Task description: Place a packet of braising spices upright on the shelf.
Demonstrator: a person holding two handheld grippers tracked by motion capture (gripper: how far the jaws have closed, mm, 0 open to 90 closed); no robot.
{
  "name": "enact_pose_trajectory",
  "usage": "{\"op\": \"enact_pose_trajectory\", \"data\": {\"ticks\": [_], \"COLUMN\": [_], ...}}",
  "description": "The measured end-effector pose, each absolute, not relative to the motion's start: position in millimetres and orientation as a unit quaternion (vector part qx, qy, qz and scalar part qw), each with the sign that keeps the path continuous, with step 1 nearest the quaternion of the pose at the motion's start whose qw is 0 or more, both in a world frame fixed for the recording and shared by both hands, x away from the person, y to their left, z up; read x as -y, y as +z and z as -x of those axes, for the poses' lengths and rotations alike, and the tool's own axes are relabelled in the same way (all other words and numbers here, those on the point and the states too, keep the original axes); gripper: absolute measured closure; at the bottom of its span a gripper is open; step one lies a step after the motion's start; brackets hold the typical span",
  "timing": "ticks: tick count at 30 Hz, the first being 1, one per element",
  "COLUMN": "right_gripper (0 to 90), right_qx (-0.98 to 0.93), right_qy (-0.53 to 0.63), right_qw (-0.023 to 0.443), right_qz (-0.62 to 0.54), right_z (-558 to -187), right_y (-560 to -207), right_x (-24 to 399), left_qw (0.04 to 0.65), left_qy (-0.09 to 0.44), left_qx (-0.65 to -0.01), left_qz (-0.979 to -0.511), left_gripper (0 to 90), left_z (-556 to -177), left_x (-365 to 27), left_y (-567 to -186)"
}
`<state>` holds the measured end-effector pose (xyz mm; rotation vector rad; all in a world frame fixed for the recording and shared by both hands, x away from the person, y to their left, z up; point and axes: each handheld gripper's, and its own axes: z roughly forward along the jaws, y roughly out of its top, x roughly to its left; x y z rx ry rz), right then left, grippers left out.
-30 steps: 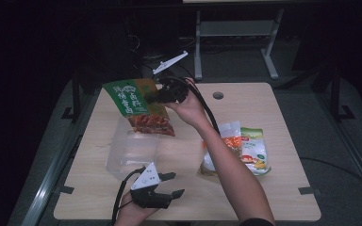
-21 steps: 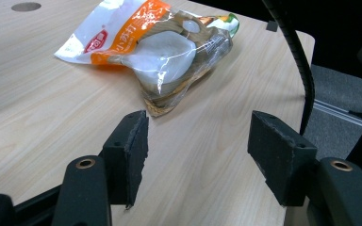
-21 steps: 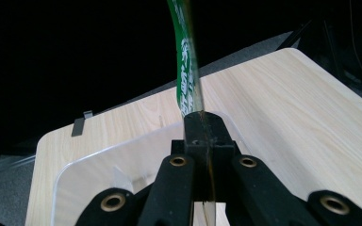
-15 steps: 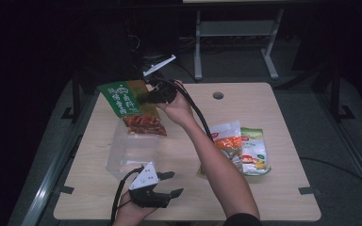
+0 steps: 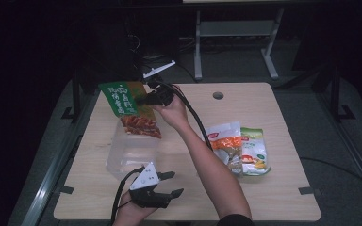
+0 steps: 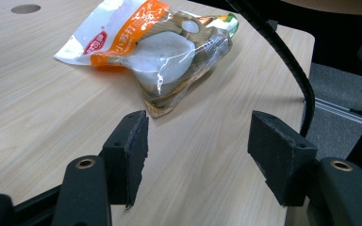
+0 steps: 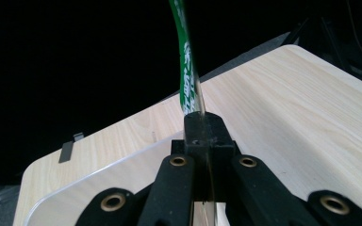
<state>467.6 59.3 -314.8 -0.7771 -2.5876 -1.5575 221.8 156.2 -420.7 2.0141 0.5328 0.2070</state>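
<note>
My right gripper [image 5: 141, 100] is shut on the top edge of a green and orange snack bag [image 5: 128, 107], which hangs above the far end of a clear plastic box [image 5: 131, 151]. In the right gripper view the bag's green edge [image 7: 186, 70] rises straight out of the closed jaws, with the box rim [image 7: 99, 174] below. My left gripper [image 5: 169, 183] rests open near the table's front edge, beside the box. Its view looks between the two pads [image 6: 134, 150] at an orange and white snack bag [image 6: 155, 42] lying on the table.
Two snack bags lie side by side right of centre: the orange and white bag [image 5: 226, 143] and a green and yellow bag [image 5: 254, 150]. A cable hole [image 5: 218, 95] sits near the far edge. The right gripper's cable [image 6: 283, 52] trails across the wooden table [image 5: 287, 197].
The right gripper has carried the green bag leftward and slightly down over the clear box. The left gripper has stayed in place, open.
</note>
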Motion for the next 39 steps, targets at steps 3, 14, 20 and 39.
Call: {"op": "enact_pose_trajectory", "data": {"ticks": [3, 14, 20, 39], "right_gripper": [90.0, 90.0, 89.8, 61.3], "right_qx": [0.827, 0.832, 0.838, 0.833], "right_qy": [-0.499, -0.492, -0.484, -0.481], "right_qw": [0.014, 0.022, 0.021, 0.011], "right_qz": [0.259, 0.254, 0.25, 0.274], "right_z": [-469, -471, -472, -479], "right_y": [-318, -335, -344, -343], "right_x": [-59, -55, -47, -33], "left_qw": [0.499, 0.498, 0.497, 0.498], "left_qy": [0.086, 0.087, 0.089, 0.089], "left_qx": [-0.219, -0.218, -0.218, -0.222], "left_qz": [-0.834, -0.835, -0.835, -0.833], "left_gripper": [38.3, 38.3, 38.2, 37.9], "left_z": [-222, -222, -223, -225], "left_x": [-155, -155, -155, -155], "left_y": [-421, -421, -421, -421]}}
